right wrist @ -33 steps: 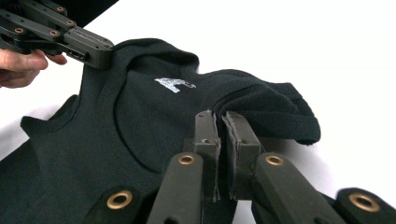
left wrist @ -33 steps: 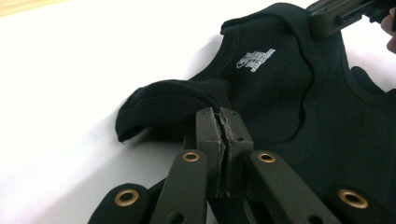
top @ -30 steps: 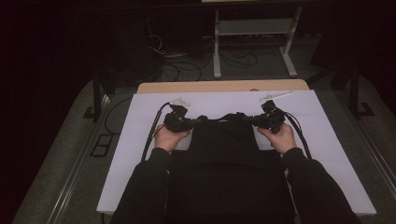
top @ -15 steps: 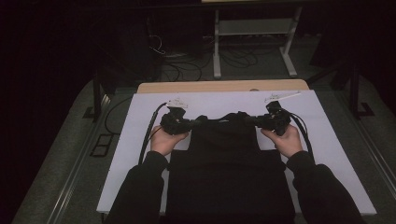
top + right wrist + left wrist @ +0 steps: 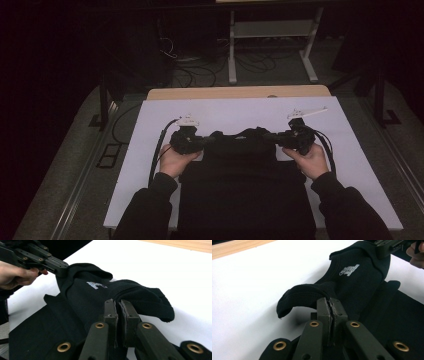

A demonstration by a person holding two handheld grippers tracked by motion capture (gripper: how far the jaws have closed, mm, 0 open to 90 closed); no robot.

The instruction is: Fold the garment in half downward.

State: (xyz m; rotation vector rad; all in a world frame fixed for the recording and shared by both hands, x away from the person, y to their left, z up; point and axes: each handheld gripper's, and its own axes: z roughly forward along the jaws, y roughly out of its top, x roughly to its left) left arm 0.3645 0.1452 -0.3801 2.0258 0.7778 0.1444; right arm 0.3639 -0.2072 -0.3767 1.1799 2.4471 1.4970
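I pinch the black fleece garment's (image 5: 245,165) far edge with my left tool (image 5: 331,305) and right tool (image 5: 118,305), each clamped on a corner, so it lifts evenly off the white surface (image 5: 240,112) for folding.

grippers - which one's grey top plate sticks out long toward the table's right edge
The right gripper: its pale plate reaches out as a long arm. The left gripper carries a short, compact one. Both pinch the black garment.

Black garment (image 5: 245,175) with small white logo (image 5: 349,269), white table cover (image 5: 240,112), tan wooden edge (image 5: 235,92)
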